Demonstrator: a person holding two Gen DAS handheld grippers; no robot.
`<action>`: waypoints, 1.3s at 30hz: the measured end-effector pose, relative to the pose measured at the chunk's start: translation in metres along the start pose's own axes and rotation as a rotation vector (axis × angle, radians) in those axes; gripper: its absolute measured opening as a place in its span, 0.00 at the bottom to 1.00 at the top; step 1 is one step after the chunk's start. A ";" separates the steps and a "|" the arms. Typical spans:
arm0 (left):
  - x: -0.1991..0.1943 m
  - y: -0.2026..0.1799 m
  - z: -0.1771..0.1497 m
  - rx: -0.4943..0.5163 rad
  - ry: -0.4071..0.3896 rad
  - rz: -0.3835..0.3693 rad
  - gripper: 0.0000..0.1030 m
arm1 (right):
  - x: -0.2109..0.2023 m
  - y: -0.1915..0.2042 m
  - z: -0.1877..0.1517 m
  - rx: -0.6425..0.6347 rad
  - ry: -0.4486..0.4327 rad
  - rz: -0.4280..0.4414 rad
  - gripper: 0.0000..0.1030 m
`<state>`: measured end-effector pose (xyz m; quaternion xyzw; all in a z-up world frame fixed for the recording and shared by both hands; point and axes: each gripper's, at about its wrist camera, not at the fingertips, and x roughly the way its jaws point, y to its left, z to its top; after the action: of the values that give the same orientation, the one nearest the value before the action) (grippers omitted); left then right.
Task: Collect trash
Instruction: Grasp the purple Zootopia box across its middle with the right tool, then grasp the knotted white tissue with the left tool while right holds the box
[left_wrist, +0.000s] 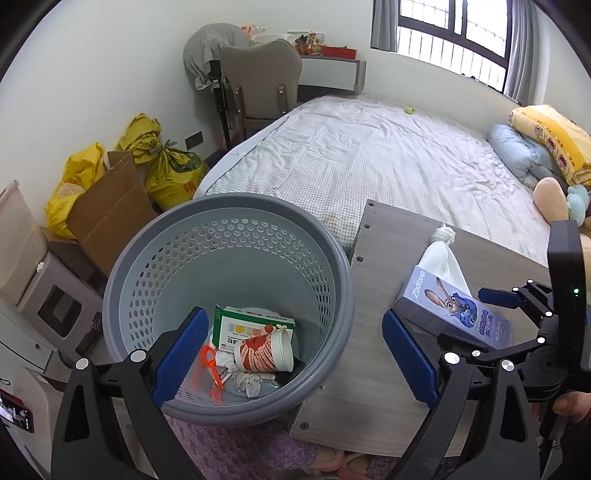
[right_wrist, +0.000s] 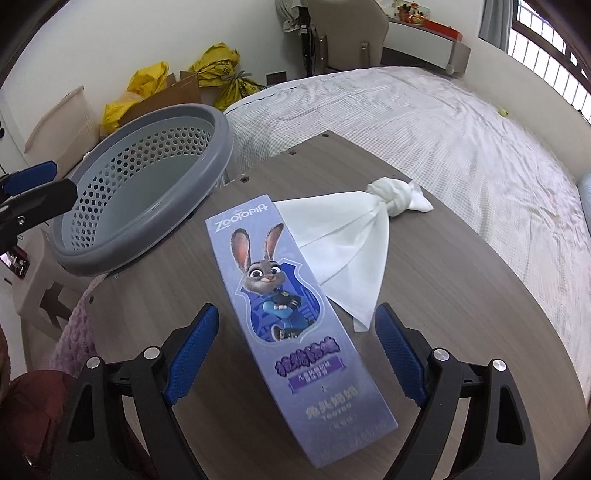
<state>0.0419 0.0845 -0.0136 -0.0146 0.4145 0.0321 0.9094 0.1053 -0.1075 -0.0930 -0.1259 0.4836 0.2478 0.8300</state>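
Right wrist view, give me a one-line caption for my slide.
Open right gripper straddles a purple box lying on the table, a knotted white cloth and gray basket beyond.

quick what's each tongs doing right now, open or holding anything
Left tongs: open, empty, over the grey basket.
Right tongs: open, straddling the purple box, not gripping it.
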 end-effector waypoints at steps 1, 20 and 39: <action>0.000 0.001 0.000 -0.002 -0.001 -0.001 0.91 | 0.001 0.000 0.000 0.000 0.003 -0.001 0.80; -0.006 0.001 -0.002 -0.002 -0.007 -0.014 0.91 | -0.030 0.011 -0.012 0.108 -0.069 0.049 0.43; 0.012 -0.069 0.007 0.123 0.003 -0.118 0.91 | -0.084 -0.047 -0.086 0.468 -0.150 -0.111 0.43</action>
<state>0.0604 0.0170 -0.0182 0.0170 0.4152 -0.0470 0.9083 0.0320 -0.2103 -0.0647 0.0619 0.4570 0.0919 0.8825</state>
